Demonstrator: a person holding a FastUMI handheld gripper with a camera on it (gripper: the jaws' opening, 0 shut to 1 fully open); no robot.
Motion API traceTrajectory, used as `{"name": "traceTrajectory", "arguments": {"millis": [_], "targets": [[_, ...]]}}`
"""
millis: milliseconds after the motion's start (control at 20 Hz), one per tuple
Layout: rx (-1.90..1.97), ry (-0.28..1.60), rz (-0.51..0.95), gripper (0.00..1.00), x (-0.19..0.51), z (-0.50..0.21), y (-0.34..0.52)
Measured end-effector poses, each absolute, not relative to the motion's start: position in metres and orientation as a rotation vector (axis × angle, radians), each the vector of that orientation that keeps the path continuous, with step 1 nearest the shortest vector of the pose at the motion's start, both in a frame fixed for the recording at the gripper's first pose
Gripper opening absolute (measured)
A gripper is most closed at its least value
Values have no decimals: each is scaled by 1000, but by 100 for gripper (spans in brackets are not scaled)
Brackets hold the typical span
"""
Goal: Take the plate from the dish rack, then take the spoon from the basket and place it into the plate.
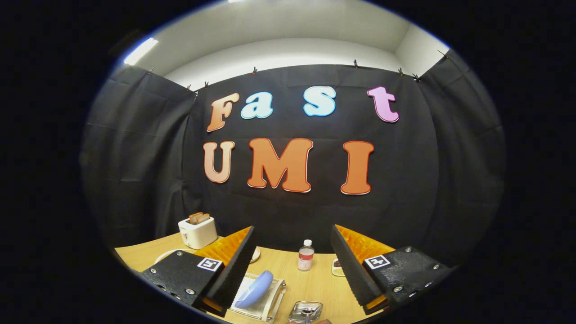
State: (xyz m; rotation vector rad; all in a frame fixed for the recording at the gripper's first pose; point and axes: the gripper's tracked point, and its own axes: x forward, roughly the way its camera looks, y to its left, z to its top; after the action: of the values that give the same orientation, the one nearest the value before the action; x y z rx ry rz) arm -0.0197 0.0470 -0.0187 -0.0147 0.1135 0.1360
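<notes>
My gripper (292,274) hangs open above the wooden table (310,283), nothing between its fingers. A light blue plate (254,289) stands tilted on edge in the white dish rack (263,302), just inside my left finger (231,272) and below it. A small metal basket (305,311) sits on the table between the fingers, close below me, with the spoon's handle (307,313) partly showing in it.
A white toaster (197,231) with toast stands at the table's far left, a white plate (168,255) beside it. A small bottle (306,255) with a red label stands mid-table beyond the fingers. A small dish (336,267) lies by my right finger (353,270).
</notes>
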Motion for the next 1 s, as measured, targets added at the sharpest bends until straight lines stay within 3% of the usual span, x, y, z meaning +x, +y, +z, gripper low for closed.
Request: {"name": "traceTrajectory", "arguments": {"millis": [250,650,1000], "targets": [[-32,236,187,99,-16,-69,75],[66,792,159,99,4,-204,93],[97,1032,135,94,8,-258,105]]}}
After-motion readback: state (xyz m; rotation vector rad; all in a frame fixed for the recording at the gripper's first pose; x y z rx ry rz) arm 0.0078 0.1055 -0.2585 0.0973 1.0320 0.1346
